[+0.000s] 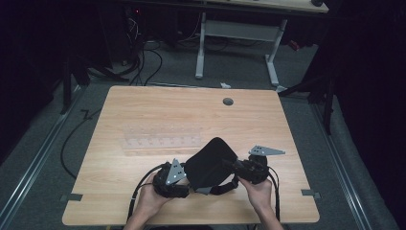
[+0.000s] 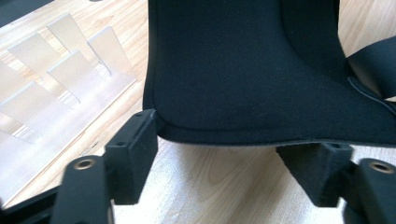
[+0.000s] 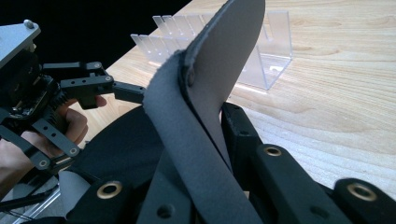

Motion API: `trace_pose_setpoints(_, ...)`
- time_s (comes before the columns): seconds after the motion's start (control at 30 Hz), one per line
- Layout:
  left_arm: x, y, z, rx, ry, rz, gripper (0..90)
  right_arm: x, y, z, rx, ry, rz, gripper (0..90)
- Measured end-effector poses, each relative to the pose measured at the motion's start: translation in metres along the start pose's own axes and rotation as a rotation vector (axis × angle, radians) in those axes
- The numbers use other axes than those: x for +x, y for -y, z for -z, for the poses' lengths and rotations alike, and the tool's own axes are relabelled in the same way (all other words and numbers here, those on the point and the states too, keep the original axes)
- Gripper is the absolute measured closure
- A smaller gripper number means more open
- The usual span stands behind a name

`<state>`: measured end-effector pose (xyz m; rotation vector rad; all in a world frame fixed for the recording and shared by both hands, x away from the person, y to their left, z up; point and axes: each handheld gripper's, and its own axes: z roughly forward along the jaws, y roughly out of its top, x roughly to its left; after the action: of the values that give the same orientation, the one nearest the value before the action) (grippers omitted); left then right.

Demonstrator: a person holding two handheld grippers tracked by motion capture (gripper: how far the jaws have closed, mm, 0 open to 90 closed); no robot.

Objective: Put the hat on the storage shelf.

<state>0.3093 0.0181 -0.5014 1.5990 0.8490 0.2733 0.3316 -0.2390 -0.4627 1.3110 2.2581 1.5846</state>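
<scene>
Two hands enter from the bottom edge of the high view, each holding a gripper over the near part of a wooden table (image 1: 143,105). Between them lies a black pad (image 1: 210,163) of soft fabric with a strap, possibly an eye mask or brace. At the pad's right end, the right gripper (image 1: 235,166) is clamped shut on it; its own view shows grey strap and fabric (image 3: 205,140) pinched between the jaws and standing up in a fold. On the left, the left gripper (image 1: 184,184) has its jaws spread, one at each side of the pad's hemmed lower edge (image 2: 243,140) without pressing on it. Both hands sit low, palms turned inward toward each other, grippers pointing at the pad from opposite sides. To do this step well, the left jaws probably should slide further under the hem and close squarely on it while the right holds firm, so the fabric does not slip or bunch. Beyond the pad, a clear slotted rack (image 1: 160,139) stands mid-table.
</scene>
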Motion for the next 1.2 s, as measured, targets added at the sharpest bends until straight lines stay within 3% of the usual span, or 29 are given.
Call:
trace_pose_setpoints(0.13,-0.001,-0.001,0.001,-0.007,-0.003,-0.003,35.7,0.001,0.000,-0.001,-0.006,-0.018,-0.001,82.7)
trace_pose_setpoints(0.23,-0.001,-0.003,0.001,-0.019,0.005,0.000,38.4,0.002,0.000,-0.004,-0.002,-0.061,-0.020,82.6)
trace_pose_setpoints(0.3,-0.002,-0.003,-0.001,-0.008,0.001,-0.020,40.0,0.005,0.000,-0.008,-0.002,-0.072,-0.019,82.6)
trace_pose_setpoints(0.57,-0.002,-0.003,0.000,-0.005,0.003,-0.019,43.6,0.011,0.002,-0.017,0.003,-0.100,-0.018,82.3)
trace_pose_setpoints(0.67,-0.001,-0.004,0.002,0.001,0.018,-0.020,57.3,0.010,0.001,-0.017,-0.007,-0.109,-0.030,81.2)
trace_pose_setpoints(0.7,-0.001,-0.005,0.003,0.000,0.033,0.001,61.1,0.010,0.001,-0.016,-0.009,-0.107,-0.023,80.3)
trace_pose_setpoints(1.0,-0.003,-0.010,0.011,0.014,0.091,0.007,77.4,0.009,-0.001,-0.015,-0.013,-0.107,-0.015,75.6)
trace_pose_setpoints(1.2,-0.003,-0.011,0.014,0.049,0.138,0.041,86.0,0.006,-0.003,-0.013,-0.025,-0.078,-0.017,63.8)
